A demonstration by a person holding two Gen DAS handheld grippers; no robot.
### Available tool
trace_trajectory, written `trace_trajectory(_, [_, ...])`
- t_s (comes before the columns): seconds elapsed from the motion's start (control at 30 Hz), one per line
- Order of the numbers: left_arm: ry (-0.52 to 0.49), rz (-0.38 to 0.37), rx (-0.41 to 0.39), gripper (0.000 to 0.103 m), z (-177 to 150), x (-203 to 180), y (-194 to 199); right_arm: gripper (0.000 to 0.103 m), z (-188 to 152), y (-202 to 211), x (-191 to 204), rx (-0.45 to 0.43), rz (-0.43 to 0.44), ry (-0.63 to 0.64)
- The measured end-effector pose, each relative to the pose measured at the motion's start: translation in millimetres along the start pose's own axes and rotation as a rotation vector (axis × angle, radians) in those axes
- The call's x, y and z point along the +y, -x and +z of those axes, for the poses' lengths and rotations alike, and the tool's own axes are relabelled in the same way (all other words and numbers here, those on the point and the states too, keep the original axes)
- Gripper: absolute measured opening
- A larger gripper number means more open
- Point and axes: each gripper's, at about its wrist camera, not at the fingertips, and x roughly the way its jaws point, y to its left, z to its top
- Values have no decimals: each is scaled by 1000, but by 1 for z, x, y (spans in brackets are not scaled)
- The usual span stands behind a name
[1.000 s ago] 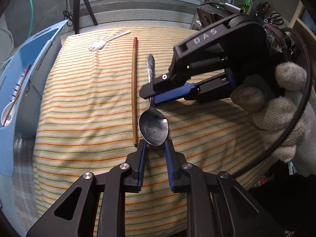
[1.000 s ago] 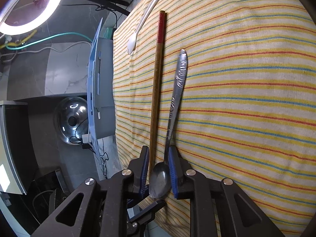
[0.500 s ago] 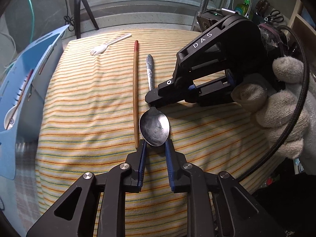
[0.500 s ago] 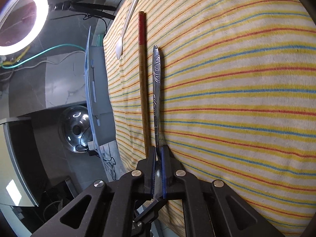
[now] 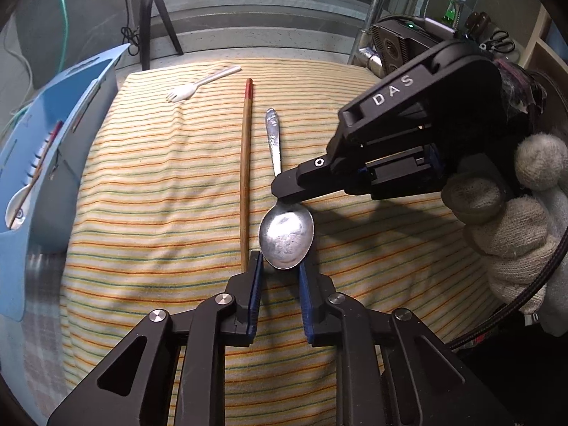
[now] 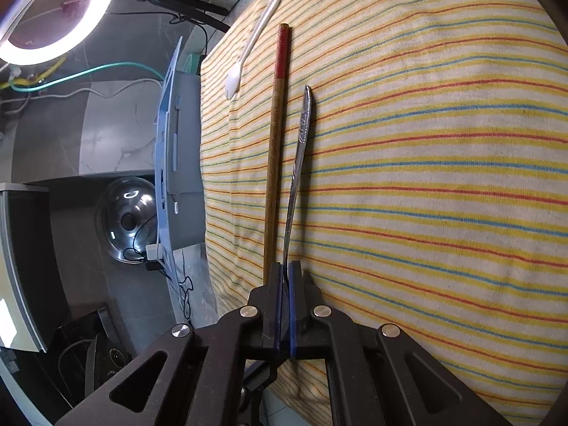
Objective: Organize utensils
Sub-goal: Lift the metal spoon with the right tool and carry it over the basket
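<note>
A striped cloth (image 5: pixel 159 184) covered the surface, with a blue rack (image 5: pixel 53 135) off its left edge. The right gripper (image 6: pixel 285 277) had its jaws pinched on the spoon (image 5: pixel 286 230) at the neck; the bowl seemed slightly raised. The left gripper (image 5: pixel 280 266) stood narrowly open around the bowl's tip. A chopstick (image 5: pixel 245 167) lay just beside the spoon, a white fork (image 5: pixel 200 83) near the far edge.
</note>
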Motion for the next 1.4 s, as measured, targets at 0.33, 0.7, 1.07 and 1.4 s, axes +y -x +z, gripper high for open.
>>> trace_trajectory(0.33, [48,-79,40,28,2,3,-4,3,0,-4,-4,6,-32,50])
trace_trajectory(0.7, [94,-115,40,26,9,12,-7,3,-7,-2,5,-17,-60,87])
trace_trajectory(1.07, [82,-116,-15,26,16,21,17,2,-9,8,31,-57,-46,117])
trace_trajectory(1.4, [68,-86,-84,26,30,49,44,2,1,2,77,-83,-5,163])
